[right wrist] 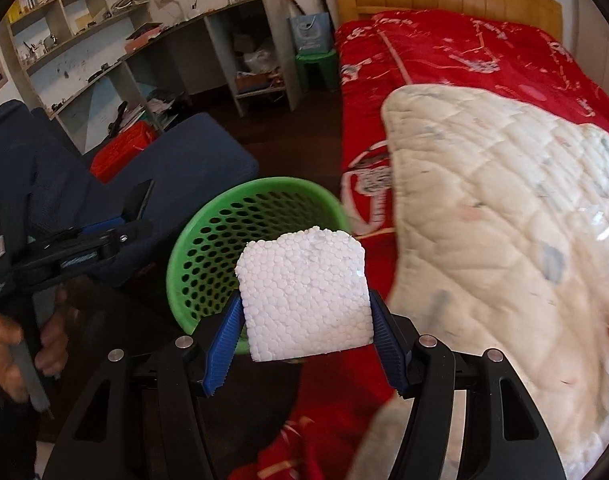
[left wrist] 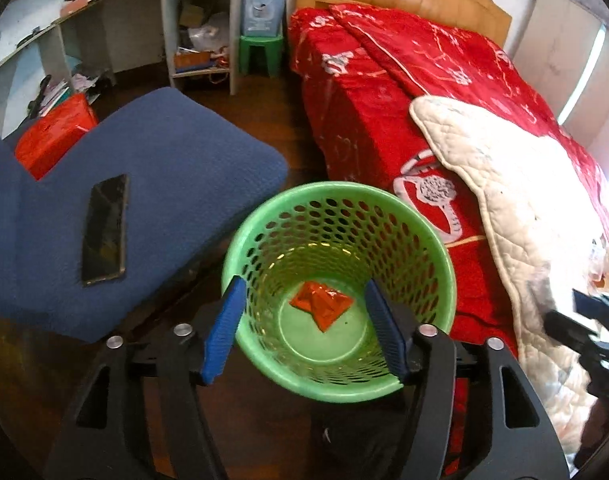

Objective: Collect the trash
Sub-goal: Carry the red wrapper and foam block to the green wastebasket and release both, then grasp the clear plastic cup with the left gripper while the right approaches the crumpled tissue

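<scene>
A green perforated wastebasket (left wrist: 444, 256) stands on the floor between a blue chair and the bed. A crumpled red wrapper (left wrist: 320, 304) lies on its bottom. My left gripper (left wrist: 306, 292) hovers over the basket's mouth, open, with nothing between its blue pads. In the right wrist view my right gripper (right wrist: 306, 308) is shut on a white styrofoam block (right wrist: 306, 292), held just right of and in front of the wastebasket (right wrist: 208, 216). The left gripper (right wrist: 116, 228) shows at the left of that view, with a hand on its handle.
A blue chair seat (left wrist: 176, 184) with a black phone (left wrist: 106, 230) on it sits left of the basket. A bed with a red cover (left wrist: 384, 92) and a white quilt (left wrist: 516, 200) fills the right. Shelves, a red box (left wrist: 54, 136) and a green stool (left wrist: 262, 54) stand behind.
</scene>
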Demonstrator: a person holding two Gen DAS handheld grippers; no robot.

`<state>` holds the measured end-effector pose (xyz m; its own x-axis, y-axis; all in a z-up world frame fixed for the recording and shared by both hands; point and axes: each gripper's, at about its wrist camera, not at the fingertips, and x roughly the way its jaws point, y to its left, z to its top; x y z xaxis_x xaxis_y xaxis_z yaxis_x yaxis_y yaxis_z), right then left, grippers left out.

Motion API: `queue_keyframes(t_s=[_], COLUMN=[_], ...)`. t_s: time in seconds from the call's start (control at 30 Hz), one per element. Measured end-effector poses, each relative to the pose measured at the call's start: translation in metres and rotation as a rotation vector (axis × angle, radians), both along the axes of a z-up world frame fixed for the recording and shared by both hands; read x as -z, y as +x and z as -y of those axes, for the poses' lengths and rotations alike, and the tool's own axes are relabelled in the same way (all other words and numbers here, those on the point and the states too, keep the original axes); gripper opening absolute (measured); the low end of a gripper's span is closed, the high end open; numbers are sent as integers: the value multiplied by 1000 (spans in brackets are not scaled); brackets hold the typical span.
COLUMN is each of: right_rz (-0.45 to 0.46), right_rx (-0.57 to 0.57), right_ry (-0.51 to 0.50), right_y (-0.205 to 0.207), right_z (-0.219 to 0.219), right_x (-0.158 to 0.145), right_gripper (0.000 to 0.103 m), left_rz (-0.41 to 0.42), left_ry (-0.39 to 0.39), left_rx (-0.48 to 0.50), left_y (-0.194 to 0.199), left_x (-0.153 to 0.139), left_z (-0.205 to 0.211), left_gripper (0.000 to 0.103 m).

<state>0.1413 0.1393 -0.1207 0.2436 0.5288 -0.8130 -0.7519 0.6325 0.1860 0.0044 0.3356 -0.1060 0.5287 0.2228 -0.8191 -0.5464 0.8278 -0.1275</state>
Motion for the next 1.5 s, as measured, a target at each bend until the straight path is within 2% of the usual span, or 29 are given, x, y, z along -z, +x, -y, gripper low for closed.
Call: queue_keyframes(t_s=[0.23,0.33,0.57,0.93,1.23,1.5], right_rz=[-84,-100,-76,15,82,100], right_rx=[-21,-25,1,154,377,551], right_ry=[12,34,48,24,13,4], right_y=[-2,-4,-9,1,30,59], right_z=[-45,-57,-37,81,209,297], right_x=[18,19,3,-21,-42,-53], right_gripper=[61,73,73,74,74,74], left_rz=[21,26,35,52,54,56], left_ry=[2,1,-2,10,15,16], left_rx=[-44,-57,-40,73,219,367], left_y=[-17,-19,-15,18,56,85], left_x=[-8,-10,-13,-27,-38,-42], left_z=[-12,-14,-2,58,126,195], left_gripper=[68,69,69,69,69,69])
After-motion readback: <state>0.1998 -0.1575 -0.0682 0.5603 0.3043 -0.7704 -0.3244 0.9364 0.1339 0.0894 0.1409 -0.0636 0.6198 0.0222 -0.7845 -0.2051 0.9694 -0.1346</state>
